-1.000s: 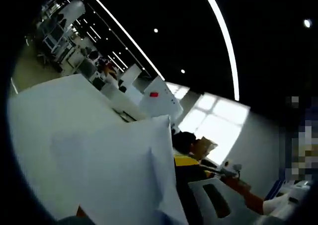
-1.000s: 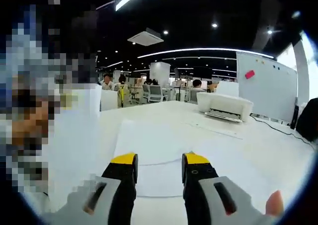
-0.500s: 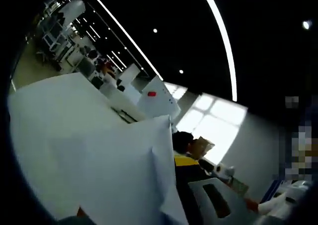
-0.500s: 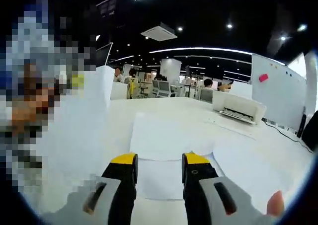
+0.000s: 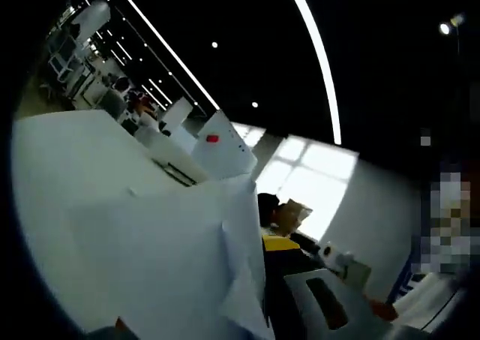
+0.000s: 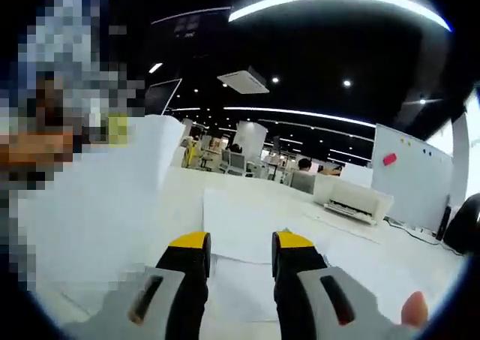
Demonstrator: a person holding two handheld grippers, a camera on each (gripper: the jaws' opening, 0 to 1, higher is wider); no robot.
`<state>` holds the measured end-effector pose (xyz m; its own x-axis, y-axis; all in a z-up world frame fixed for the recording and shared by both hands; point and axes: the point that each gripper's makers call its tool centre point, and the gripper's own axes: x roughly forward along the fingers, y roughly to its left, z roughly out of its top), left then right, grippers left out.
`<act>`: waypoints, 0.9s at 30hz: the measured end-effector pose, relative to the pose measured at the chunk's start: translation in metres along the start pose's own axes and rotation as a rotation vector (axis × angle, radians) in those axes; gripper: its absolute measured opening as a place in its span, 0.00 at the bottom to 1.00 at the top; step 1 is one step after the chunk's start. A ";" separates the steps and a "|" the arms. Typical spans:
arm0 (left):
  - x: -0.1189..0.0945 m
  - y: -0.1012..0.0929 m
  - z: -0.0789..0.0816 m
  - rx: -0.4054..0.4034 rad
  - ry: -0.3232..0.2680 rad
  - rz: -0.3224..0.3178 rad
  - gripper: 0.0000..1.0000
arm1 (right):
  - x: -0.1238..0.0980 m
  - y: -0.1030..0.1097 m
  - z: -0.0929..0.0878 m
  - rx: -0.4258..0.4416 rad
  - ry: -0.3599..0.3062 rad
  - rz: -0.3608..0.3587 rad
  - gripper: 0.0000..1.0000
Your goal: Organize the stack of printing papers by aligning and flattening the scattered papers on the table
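White papers [image 5: 150, 257] fill the lower half of the left gripper view, lifted off the bench and hanging close in front of the camera. One yellow-tipped jaw of the left gripper [image 5: 289, 280] shows beside the sheets, the other is hidden behind them. I judge it holds the stack by an edge, though the pinch itself is not visible, so I cannot tell its state for sure.

In the right gripper view the same raised papers [image 6: 97, 205] stand at the left, their upper edge fairly even. The right gripper [image 6: 238, 259] points along the bench [image 6: 390, 257] with its jaws a narrow way apart and nothing between them. Just beyond its tips more sheets [image 6: 247, 227] lie on the bench, overlapping and not square to one another. A printer [image 6: 352, 199] sits farther back on the bench, and a whiteboard [image 6: 412, 182] stands behind it.

As a judgement, the job is partway: one bundle is gathered and lifted, seemingly for squaring its edges, while the loose sheets on the bench remain to be collected, aligned with it, laid down and flattened.
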<state>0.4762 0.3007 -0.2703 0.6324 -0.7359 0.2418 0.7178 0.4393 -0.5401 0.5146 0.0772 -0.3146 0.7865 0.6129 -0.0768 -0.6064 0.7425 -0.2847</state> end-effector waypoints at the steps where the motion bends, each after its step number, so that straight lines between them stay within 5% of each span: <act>1: -0.001 -0.001 -0.001 0.016 0.009 0.005 0.06 | 0.001 0.000 0.000 0.008 0.017 0.002 0.28; 9: -0.007 0.005 -0.003 0.055 0.021 0.000 0.06 | 0.003 -0.002 0.014 -0.032 0.058 -0.037 0.30; 13: -0.009 0.014 -0.006 0.068 0.037 0.018 0.06 | 0.013 0.011 -0.006 -0.074 0.158 -0.003 0.30; 27: -0.016 0.017 0.005 0.026 -0.022 -0.028 0.06 | 0.033 0.033 -0.027 -0.150 0.266 0.012 0.31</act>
<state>0.4796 0.3222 -0.2791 0.6179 -0.7367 0.2746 0.7425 0.4320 -0.5119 0.5240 0.1147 -0.3520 0.7943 0.5148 -0.3226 -0.6076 0.6751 -0.4184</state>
